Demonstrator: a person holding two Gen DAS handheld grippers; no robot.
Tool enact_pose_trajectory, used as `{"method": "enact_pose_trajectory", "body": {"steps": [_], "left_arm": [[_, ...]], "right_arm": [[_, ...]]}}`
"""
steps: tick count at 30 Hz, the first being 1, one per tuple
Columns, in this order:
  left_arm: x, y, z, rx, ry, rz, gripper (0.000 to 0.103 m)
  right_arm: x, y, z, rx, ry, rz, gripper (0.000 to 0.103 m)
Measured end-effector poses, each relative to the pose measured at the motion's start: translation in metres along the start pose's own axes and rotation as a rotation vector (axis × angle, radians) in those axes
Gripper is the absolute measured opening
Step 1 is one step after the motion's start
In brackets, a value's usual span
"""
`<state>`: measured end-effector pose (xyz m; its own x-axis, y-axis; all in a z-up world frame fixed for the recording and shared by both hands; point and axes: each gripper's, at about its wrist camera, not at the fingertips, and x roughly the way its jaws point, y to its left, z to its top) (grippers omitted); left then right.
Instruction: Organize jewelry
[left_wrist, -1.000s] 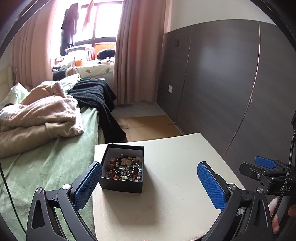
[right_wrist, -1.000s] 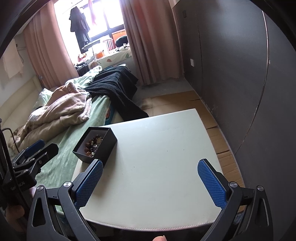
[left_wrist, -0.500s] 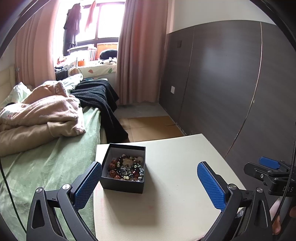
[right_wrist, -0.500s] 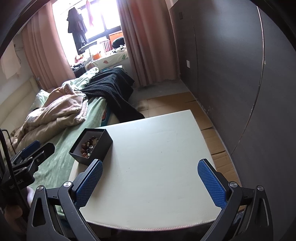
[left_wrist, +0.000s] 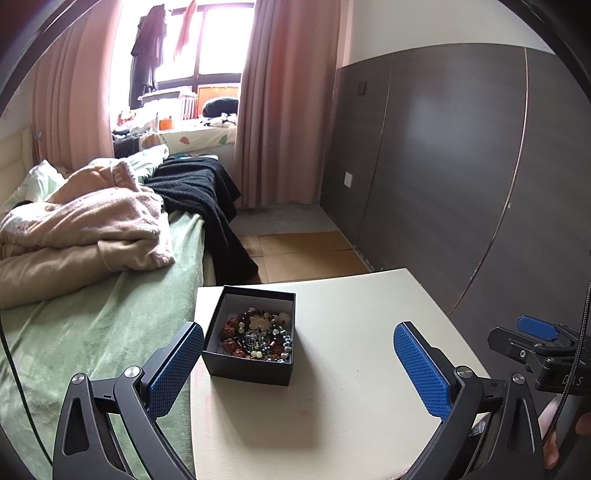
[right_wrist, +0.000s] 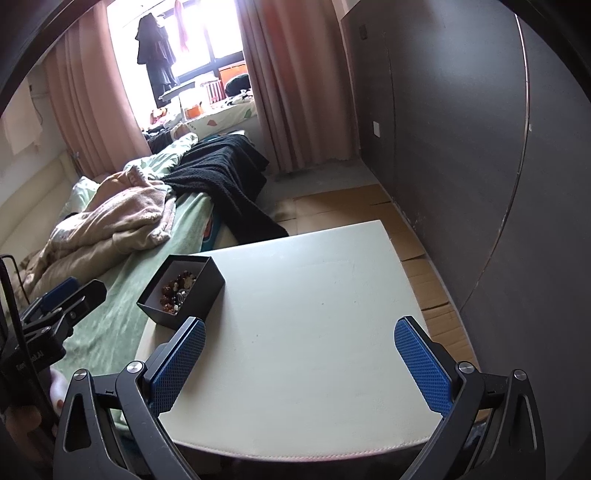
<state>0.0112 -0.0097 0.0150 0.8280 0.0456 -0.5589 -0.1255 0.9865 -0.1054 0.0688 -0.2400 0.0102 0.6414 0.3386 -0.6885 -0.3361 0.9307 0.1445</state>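
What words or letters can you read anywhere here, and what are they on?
"D" and "S", with an unreadable gap between: white letters on the right gripper body, left wrist view.
White print on the left gripper body, right wrist view: too blurred to read.
The black box shows no writing.

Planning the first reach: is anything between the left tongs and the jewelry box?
Nothing visible. The left tongs are open, and the black box of beads sits just ahead by the left pad, on bare table.
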Motion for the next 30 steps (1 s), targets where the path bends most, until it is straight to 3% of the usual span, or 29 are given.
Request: {"method": "enact_pose_trajectory", "body": {"steps": [30], "left_arm": [[0.0000,0.0052,-0.0061,0.017,0.006,0.047,0.102]], "right_arm": [[0.0003,0.0009,-0.0007,0.000,0.003,-0.002,0.103]]}}
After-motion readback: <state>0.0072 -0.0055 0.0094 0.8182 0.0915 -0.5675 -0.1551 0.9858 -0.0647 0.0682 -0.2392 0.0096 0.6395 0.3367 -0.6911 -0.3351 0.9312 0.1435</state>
